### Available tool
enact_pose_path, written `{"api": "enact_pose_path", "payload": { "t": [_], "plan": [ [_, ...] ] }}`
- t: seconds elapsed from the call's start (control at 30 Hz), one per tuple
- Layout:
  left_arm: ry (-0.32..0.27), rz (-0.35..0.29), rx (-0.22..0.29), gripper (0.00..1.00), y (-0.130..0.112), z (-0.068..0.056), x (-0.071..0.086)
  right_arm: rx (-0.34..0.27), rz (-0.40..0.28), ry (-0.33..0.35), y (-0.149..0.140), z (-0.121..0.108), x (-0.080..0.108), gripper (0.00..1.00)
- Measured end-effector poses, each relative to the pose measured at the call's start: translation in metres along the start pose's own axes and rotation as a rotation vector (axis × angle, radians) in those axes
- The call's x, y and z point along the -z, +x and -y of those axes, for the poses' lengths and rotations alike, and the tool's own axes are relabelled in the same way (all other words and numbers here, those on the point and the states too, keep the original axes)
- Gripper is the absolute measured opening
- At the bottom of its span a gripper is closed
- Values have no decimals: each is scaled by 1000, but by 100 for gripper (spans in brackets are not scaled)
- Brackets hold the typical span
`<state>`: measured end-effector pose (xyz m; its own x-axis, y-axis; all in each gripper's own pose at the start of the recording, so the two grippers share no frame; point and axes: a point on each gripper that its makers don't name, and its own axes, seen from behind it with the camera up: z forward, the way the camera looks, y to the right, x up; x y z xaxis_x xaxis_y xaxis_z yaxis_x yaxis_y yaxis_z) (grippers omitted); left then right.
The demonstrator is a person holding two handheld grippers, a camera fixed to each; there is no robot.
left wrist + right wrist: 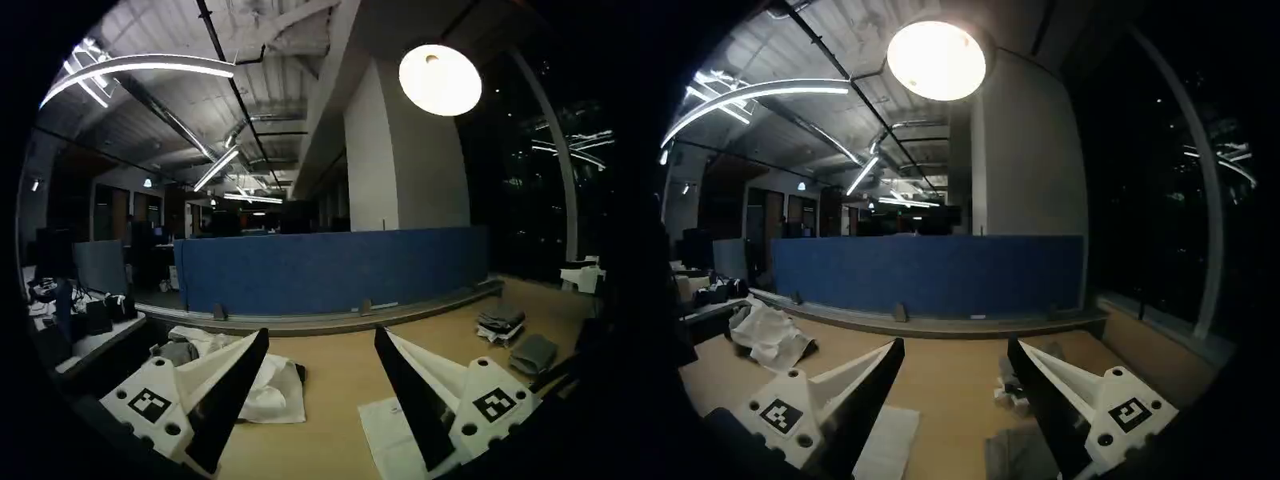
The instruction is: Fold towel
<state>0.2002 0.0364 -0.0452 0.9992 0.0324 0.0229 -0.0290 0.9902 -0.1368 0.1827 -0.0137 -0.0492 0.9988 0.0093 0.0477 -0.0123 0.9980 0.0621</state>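
Note:
A pile of white towels (264,376) lies crumpled on the wooden table (344,368) at the left in the left gripper view; in the right gripper view the white pile (768,332) sits far left. My left gripper (320,364) is open above the table, nothing between its fingers. My right gripper (956,372) is open too, held over the table with an empty gap. Folded grey towels (502,320) and another grey one (534,352) rest at the right of the left gripper view.
A white sheet (392,436) lies flat on the table under the left gripper, and a white sheet (888,436) shows below the right one. A blue divider (336,268) runs along the table's far edge. Small folded items (1016,388) lie near the right gripper's right finger.

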Motion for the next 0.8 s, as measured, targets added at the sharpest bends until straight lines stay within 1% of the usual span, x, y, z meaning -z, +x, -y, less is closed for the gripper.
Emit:
{"api": "enact_pose_path", "payload": {
  "t": [0.1,0.2,0.4,0.47,0.57,0.67,0.8],
  "plan": [
    [-29,20,2,99,5,-8,3,-15,22,18,5,1,4,100],
    [-58,43,5,99,4,-15,4,-31,49,38,5,4,7,100],
    [-140,115,-21,98,-9,-34,6,-28,100,86,0,12,10,100],
    [-167,139,-23,98,-15,-40,6,-23,108,98,0,14,11,100],
    [-207,180,-18,99,-26,-50,8,-16,141,126,-8,22,13,100],
    [-256,234,-14,99,-41,-61,10,3,207,173,-23,35,16,100],
    [-316,320,-30,98,-66,-73,16,47,298,239,-47,54,22,100]
  ]
}}
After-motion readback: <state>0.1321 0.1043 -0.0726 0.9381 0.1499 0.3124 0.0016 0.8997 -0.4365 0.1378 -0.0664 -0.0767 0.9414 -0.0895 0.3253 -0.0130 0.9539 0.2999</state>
